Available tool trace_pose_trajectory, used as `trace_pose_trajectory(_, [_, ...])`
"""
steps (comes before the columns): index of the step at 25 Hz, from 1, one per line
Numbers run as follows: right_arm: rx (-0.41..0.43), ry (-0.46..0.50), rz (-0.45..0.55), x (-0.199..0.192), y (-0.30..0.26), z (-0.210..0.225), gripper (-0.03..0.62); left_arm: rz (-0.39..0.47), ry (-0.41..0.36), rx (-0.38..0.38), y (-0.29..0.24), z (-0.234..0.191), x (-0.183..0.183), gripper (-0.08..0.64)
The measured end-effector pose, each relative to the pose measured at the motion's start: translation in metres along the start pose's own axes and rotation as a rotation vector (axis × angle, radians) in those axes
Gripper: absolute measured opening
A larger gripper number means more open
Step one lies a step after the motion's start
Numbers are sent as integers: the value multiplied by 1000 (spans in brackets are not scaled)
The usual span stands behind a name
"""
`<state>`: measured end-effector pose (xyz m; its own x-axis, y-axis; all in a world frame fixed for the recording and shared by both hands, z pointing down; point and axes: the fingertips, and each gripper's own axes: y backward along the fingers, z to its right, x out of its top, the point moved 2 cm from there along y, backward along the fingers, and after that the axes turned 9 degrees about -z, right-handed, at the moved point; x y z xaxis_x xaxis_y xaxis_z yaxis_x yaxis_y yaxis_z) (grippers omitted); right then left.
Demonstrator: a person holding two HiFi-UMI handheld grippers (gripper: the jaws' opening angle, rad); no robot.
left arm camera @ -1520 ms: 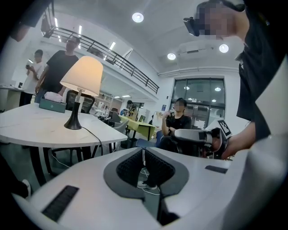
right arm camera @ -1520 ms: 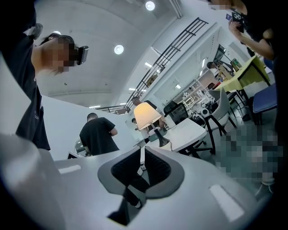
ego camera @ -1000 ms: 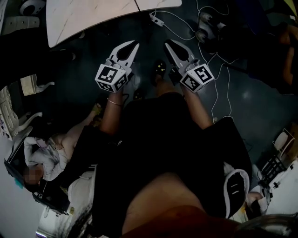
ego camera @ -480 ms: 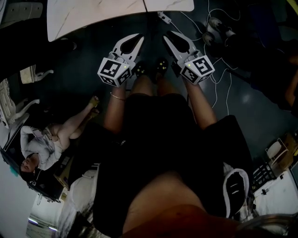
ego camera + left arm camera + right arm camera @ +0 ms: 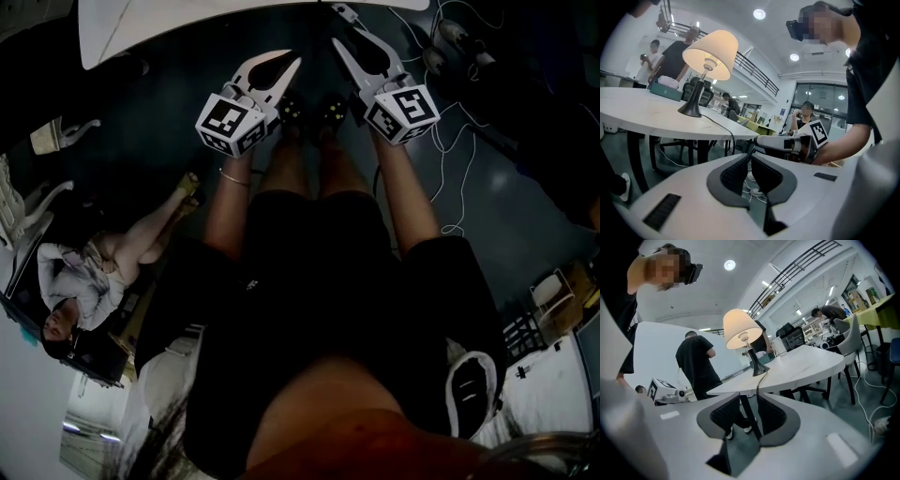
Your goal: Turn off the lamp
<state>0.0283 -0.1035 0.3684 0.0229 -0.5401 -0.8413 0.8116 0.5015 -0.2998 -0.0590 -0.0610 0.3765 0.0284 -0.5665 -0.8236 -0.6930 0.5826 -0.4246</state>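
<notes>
White plastic, the left gripper (image 5: 747,157) has its jaws pressed together on nothing. The right gripper (image 5: 744,397) holds its jaws slightly apart, also empty. Both are in the air, short of the pale worktop (image 5: 642,115). On it, well apart from either gripper, stands the lamp (image 5: 710,55): cream shade glowing, slim dark stem, flared dark base, a black cord (image 5: 723,125) trailing over the edge.

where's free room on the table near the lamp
Bare tabletop runs from the lamp out to the table's rounded end, in the right gripper view. Crowded: the cord trailing off the lamp's base to the near edge, and the teal box beyond it.
</notes>
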Motion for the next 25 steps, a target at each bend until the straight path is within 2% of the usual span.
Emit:
trace_pose_trajectory(10, [-18,22,-23,-18,-46,4,92,15,29,-19,-2,-34,-21,11])
trace_pose_trajectory(11, [-18,26,-21,-17,-49,5,92,21,30,-19,-4,-36,-20,14])
trace_pose_trajectory(13, [-25,32,-12,-11,-53,9,92,20,32,-28,-9,-40,-19,71])
trace_pose_trajectory(23, [-32,29,-31,-11,-62,20,91,0,9,-19,-28,-50,-22,84])
trace_pose_trajectory(24, [-31,25,-28,-12,-61,21,85,2,5,-17,-30,-50,-23,86])
trace_pose_trajectory(25, [-22,19,-22,-12,-60,22,37,8,1,-18,-33,-51,-23,87])
